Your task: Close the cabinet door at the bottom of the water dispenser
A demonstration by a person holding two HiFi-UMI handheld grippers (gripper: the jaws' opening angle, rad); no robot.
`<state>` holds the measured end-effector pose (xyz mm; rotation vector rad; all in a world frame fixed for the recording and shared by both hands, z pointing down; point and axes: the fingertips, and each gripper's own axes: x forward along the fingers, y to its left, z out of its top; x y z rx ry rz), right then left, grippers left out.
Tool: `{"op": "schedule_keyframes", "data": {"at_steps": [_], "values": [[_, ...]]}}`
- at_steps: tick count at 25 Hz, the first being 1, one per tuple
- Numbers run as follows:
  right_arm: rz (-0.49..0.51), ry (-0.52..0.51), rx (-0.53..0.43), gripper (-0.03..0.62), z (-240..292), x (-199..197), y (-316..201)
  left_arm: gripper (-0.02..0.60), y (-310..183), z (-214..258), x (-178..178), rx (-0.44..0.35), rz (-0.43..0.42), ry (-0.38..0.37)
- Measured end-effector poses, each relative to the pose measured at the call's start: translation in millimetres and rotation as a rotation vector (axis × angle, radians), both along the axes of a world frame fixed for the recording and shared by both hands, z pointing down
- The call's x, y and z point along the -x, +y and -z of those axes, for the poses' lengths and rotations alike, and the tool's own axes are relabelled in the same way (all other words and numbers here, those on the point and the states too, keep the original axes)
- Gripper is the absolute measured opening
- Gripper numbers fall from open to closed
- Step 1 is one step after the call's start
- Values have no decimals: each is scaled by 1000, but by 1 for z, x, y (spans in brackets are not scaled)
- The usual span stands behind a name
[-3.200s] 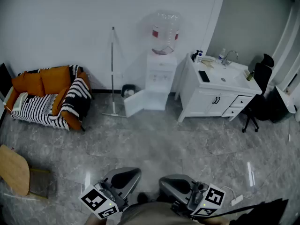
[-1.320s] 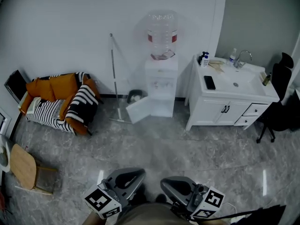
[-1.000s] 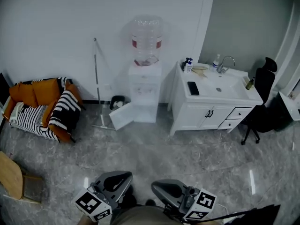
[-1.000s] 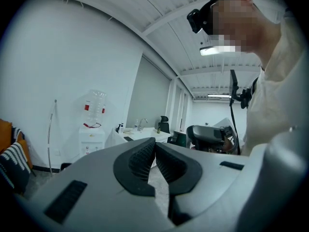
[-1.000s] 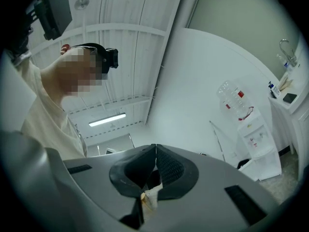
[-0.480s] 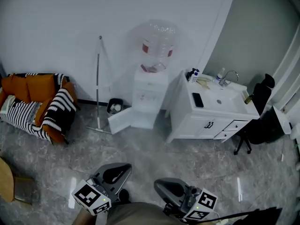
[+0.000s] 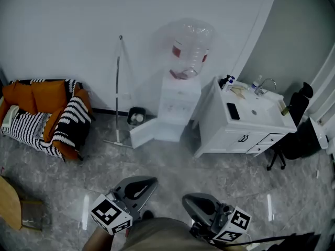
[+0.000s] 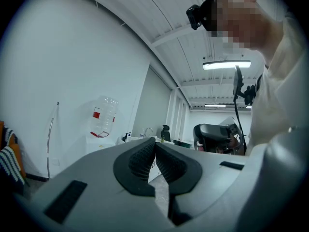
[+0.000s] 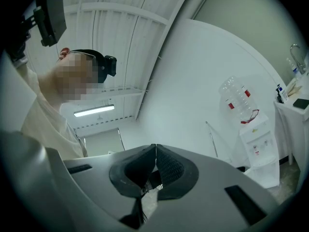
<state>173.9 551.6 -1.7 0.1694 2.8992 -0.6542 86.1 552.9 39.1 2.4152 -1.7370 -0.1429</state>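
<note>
A white water dispenser with an upturned clear bottle stands against the far wall. Its bottom cabinet door hangs open, swung out to the left. Both grippers are held close to the person at the bottom of the head view, far from the dispenser. My left gripper is shut with nothing in it; in the left gripper view its pads meet. My right gripper is shut and empty too, its pads touching. The dispenser shows small at the right of the right gripper view.
A white sink cabinet stands right of the dispenser, with a black office chair beyond it. A mop and a small bin stand left of the open door. An orange sofa with striped cushions lies at the far left.
The view has shifted: the dispenser and sink cabinet now sit further right and slightly larger in the head view. Both grippers stay shut and low near the body.
</note>
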Motion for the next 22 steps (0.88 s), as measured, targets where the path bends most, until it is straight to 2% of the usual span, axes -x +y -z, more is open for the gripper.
{"op": "schedule_keyframes", "data": {"at_steps": [8,22], "values": [[18,17,23,18,-9,34,10,-6,14,-14,36,20,27,20],[97,19,51,18,-16,59,10,-6,21,-21,54,50,83,20]]}}
